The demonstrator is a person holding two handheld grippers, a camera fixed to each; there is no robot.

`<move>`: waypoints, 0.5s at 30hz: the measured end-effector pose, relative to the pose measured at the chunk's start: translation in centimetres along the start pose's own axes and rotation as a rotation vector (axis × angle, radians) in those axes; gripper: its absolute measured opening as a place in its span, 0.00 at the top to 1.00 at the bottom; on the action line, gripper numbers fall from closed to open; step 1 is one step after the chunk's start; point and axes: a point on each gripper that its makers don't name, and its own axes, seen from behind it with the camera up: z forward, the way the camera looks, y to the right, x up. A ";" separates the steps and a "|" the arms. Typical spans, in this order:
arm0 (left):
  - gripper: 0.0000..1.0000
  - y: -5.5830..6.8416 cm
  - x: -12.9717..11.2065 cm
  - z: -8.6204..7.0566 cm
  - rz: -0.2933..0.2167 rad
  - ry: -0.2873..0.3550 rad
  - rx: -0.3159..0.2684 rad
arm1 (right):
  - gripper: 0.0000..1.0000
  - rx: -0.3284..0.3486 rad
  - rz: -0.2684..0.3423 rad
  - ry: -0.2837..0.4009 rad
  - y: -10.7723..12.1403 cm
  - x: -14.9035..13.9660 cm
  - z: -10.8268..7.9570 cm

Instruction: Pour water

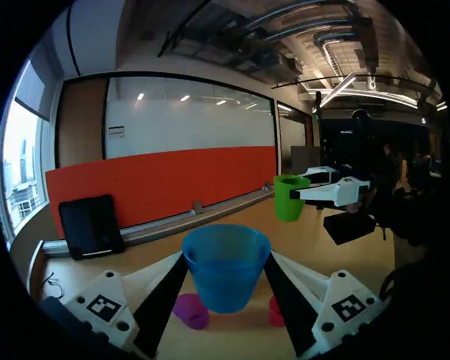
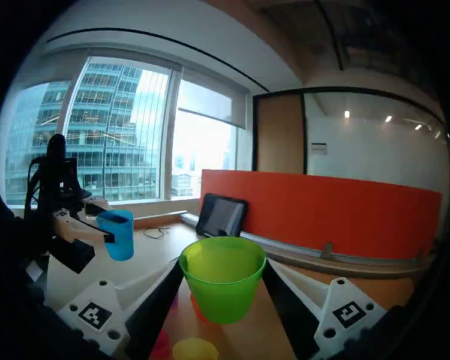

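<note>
In the left gripper view the left tool (image 1: 226,271) is clamped on a blue cup (image 1: 226,267), one finger pressed on each side of its wall, and the cup stands upright and see-through at the middle of the view, raised above the wooden counter (image 1: 312,243); the lower part of the cup looks a little darker, but whether that is water cannot be told. Under it on the counter, a purple cup (image 1: 192,310) lies at 7 o'clock and a pink cup (image 1: 276,313) at 5 o'clock. At about 2 o'clock from the blue cup, farther off, the right tool (image 1: 296,185) grips a green cup (image 1: 288,198), also upright, the two cups well apart. In the right gripper view the right tool's fingers press on both sides of the green cup at the middle, its mouth open and level, with a yellow cup (image 2: 195,349) on the counter at 6 o'clock below it. The blue cup shows there at 9 o'clock, held in the left tool near a window (image 2: 105,144). A dark tablet (image 2: 223,216) leans at 12 o'clock behind the green cup, beside a long orange panel (image 2: 345,216) along the counter's far edge
</note>
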 end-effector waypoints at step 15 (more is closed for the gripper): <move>0.14 0.1 0.5 0.4 0.003 0.011 -0.002 | 0.07 0.019 -0.004 0.010 -0.6 0.7 -0.2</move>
